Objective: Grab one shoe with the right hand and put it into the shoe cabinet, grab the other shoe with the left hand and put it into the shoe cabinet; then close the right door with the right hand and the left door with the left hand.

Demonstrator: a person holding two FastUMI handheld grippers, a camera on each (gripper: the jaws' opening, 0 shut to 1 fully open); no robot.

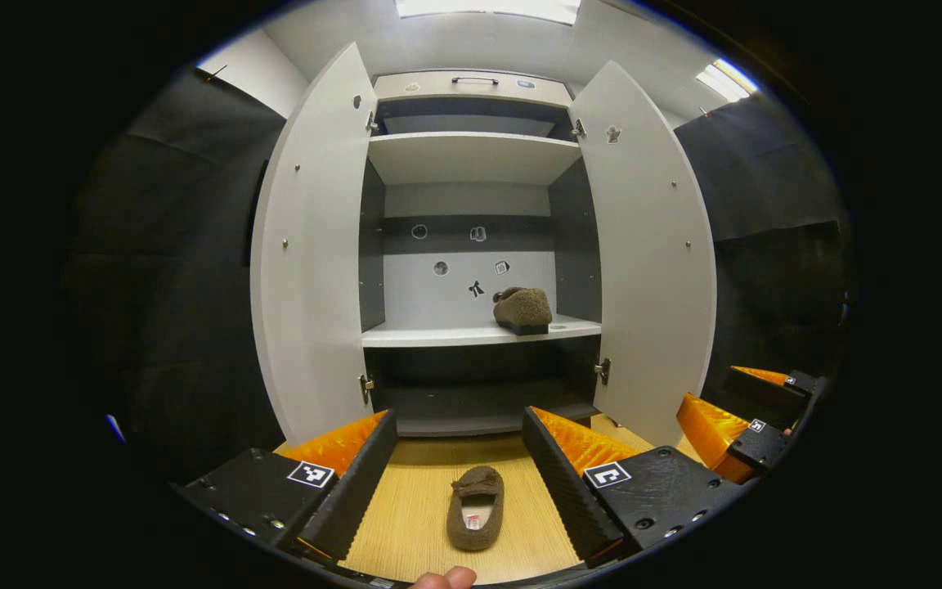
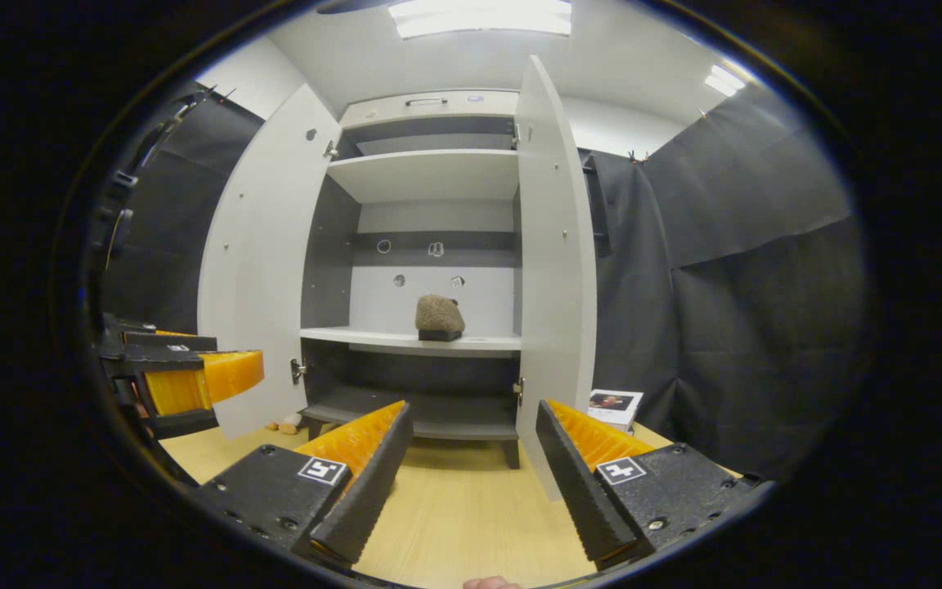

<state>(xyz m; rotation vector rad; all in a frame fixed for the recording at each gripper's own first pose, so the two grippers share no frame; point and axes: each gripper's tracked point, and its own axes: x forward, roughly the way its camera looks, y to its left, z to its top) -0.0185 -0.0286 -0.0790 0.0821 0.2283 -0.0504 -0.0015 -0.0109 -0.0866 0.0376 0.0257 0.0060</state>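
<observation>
On the middle shelf (image 1: pixel 438 334) of the tall white shoe cabinet (image 1: pixel 471 164) sits one fuzzy brown slipper-style shoe (image 1: pixel 522 309), parked toward the right end of that shelf with its dark sole flat down; from the right gripper view the same shoe (image 2: pixel 439 316) reads as a rounded lump near the shelf's middle. Both cabinet doors are swung wide: the left white door (image 1: pixel 311 245) and the right white door (image 1: pixel 651 254) stand out at an angle from the cabinet front. The second brown fuzzy shoe (image 1: pixel 476 507) is out on the light wood floor (image 1: pixel 414 499) just in front of the cabinet, opening up and lying lengthwise pointing at the cabinet. In the left gripper view, the left claw (image 1: pixel 460 474) is spread wide and released, with that floor shoe sitting in the gap between its two fingers, touching neither one as far as I can see. The right claw (image 2: pixel 475 470) is also released and holding nothing, its fingers apart over bare floor in front of the cabinet's right door. The right claw also shows off to the right of the cabinet in the left gripper view (image 1: pixel 745 425). A small booklet or card (image 2: pixel 614 405) leans near the black cloth just right of the cabinet base.
</observation>
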